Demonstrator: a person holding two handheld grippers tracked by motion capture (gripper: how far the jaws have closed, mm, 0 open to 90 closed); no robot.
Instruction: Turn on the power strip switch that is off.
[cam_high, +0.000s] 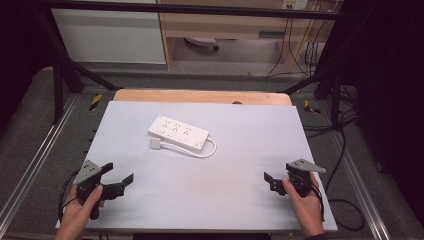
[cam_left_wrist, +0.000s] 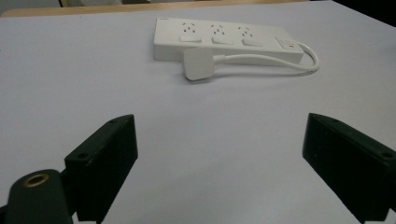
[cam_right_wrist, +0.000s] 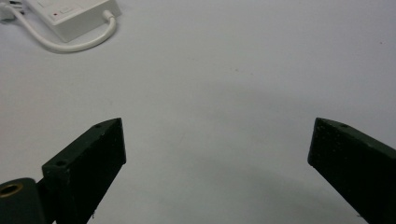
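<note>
Left hand-held gripper and right hand-held gripper: both released, jaws wide, empty. Power strip lies mid-surface, well apart from both, plug just beside it. Likely rigid, light, smooth plastic; grip across the body's narrow width. Cord is floppy.

No lettering is legible; the power strip ahead of the left gripper's jaws bears only blurred marks.
</note>
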